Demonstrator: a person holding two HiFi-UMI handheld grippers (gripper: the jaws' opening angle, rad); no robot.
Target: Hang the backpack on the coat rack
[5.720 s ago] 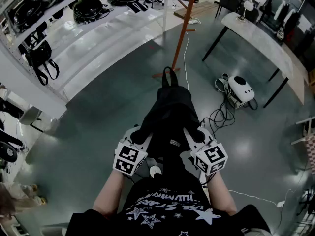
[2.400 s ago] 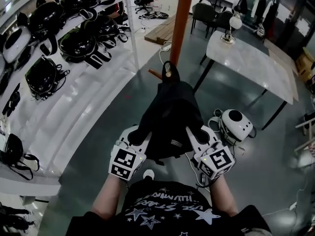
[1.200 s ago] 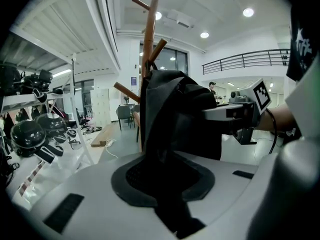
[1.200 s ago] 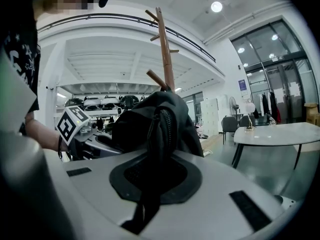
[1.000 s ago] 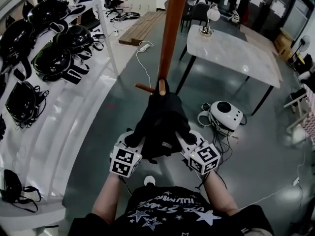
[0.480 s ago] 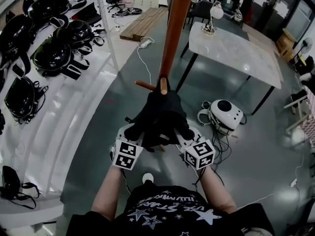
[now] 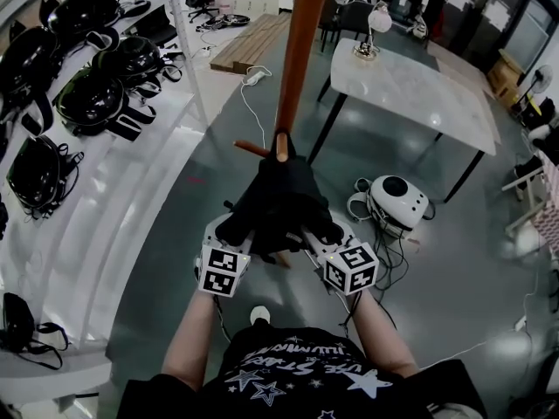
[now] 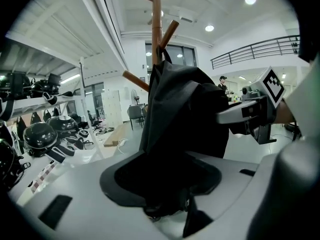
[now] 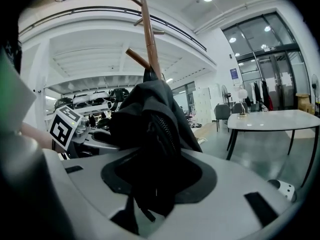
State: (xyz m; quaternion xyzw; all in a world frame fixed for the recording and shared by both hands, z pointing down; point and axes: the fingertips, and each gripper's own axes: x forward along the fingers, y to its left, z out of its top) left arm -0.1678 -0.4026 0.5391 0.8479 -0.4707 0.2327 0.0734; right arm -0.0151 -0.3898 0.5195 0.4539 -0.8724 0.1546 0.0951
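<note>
The black backpack (image 7: 279, 197) hangs by its top loop on a peg (image 7: 281, 147) of the orange-brown wooden coat rack (image 7: 301, 51). My left gripper (image 7: 234, 236) is at the bag's lower left side and my right gripper (image 7: 326, 236) at its lower right. Both sets of jaws are opening, and black fabric still lies loosely between them. In the left gripper view the backpack (image 8: 190, 114) fills the middle below the rack (image 8: 157, 24). The right gripper view shows the bag's zipper side (image 9: 150, 124) under the rack (image 9: 149, 34).
White shelves with several black helmets (image 7: 87, 94) run along the left. A white table (image 7: 410, 85) with a lamp (image 7: 371, 24) stands to the right of the rack. A white device with cables (image 7: 397, 201) lies on the floor beneath it. A wooden pallet (image 7: 249, 46) lies farther back.
The backpack was carried up to the rack and its loop now sits on the peg. Both grippers sank slightly and their jaws spread apart around the fabric.
</note>
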